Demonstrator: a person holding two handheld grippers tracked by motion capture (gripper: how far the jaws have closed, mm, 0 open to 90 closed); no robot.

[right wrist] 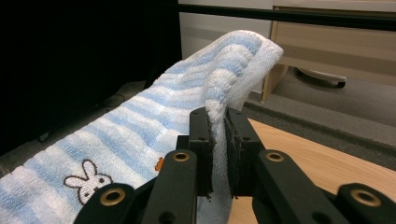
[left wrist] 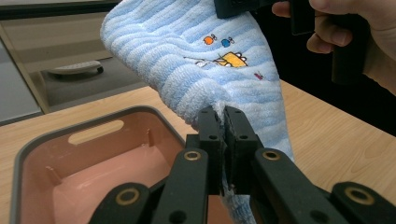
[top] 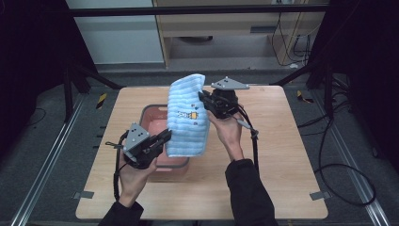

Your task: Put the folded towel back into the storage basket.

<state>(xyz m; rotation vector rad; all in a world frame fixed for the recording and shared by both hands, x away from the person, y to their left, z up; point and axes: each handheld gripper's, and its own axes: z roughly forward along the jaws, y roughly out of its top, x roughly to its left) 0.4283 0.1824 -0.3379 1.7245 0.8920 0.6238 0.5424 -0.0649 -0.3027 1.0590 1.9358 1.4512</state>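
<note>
A blue-and-white striped towel (top: 188,115) with small cartoon prints hangs stretched in the air above the wooden counter (top: 282,155), over a pink tub (top: 153,115) with a grey rim. The left gripper (top: 165,136) has its fingers (left wrist: 210,140) clenched on the towel's near lower edge, the cloth pinched thin between them with almost no gap. The right gripper (top: 203,98) grasps the upper far edge the same way, fingers (right wrist: 201,140) pressed tight on a fold of terry. The towel's top corner flops over beyond the right gripper. Each gripper is carried in a hand (top: 229,132), sleeves dark.
</note>
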